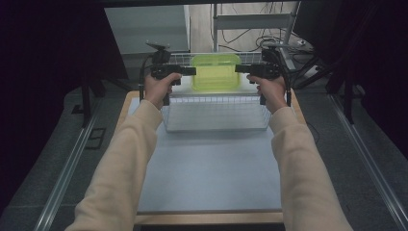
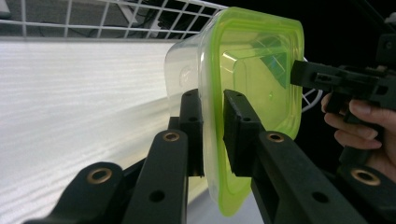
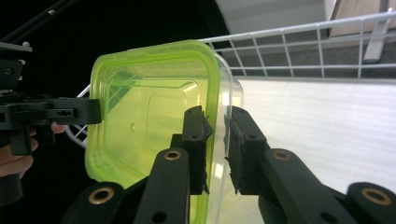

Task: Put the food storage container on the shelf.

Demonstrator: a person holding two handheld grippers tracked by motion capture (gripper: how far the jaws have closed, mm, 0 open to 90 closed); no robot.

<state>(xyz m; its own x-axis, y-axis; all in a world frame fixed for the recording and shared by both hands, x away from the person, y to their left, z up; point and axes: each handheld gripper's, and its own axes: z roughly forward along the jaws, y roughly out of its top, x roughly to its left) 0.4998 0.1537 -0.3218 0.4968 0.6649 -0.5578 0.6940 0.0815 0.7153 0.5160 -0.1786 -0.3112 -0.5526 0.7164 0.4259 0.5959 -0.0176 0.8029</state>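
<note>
A clear plastic container with a lime-green lid (image 1: 215, 72) hangs tilted, lid toward me, over the far part of a white wire basket (image 1: 216, 99). My left gripper (image 1: 192, 70) is shut on its left edge and my right gripper (image 1: 239, 69) on its right edge. In the left gripper view the jaws (image 2: 212, 100) clamp the green lid rim of the container (image 2: 252, 70), with the right gripper (image 2: 308, 74) at the far edge. In the right gripper view the jaws (image 3: 217, 116) straddle the rim and clear wall of the container (image 3: 149, 107), and the left gripper (image 3: 86, 112) touches the opposite side.
The basket's wire wall (image 2: 116, 18) (image 3: 303, 46) stands just behind the container. A pale grey mat (image 1: 211, 168) covers the wooden table in front of the basket. Cables and a metal frame (image 1: 250, 29) lie beyond, and dark curtains hang on both sides.
</note>
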